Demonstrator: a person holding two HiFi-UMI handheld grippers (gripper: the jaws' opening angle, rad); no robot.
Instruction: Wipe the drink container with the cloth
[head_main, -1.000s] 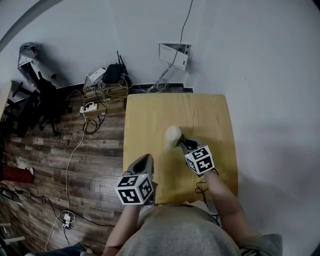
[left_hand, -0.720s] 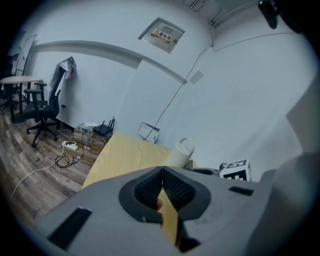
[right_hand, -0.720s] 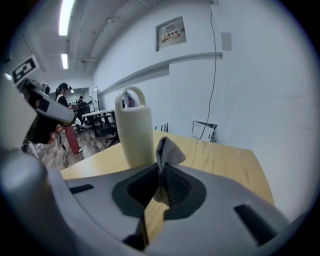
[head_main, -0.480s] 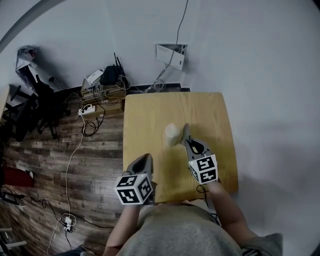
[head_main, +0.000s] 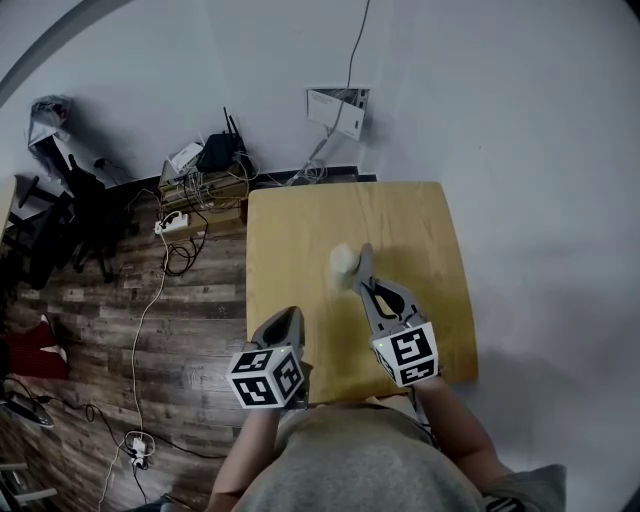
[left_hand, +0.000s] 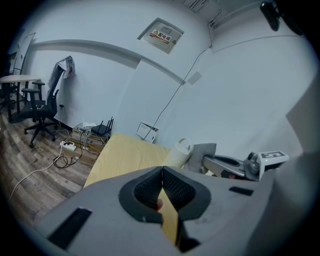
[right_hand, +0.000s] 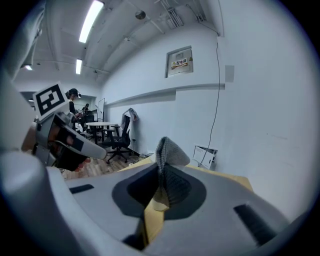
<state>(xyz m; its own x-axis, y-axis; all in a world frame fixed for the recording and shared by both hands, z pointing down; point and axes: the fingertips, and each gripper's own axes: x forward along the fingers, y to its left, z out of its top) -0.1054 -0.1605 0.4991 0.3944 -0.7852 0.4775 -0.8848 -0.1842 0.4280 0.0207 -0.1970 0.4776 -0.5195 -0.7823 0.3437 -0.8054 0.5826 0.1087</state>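
Between right tongs (right_hand: 162, 184), grey cloth (right_hand: 168, 150)

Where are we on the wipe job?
Done: the cloth is pinched in the right gripper. In hand: it sits beside the upright drink container; contact unclear. To do: the wiping; the left gripper is shut, empty, clear of the container.

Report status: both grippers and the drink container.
Left gripper shut, empty. Right gripper shut on grey knitted cloth, beside the cream cylindrical drink container on the yellow wooden table. Nothing in the way.
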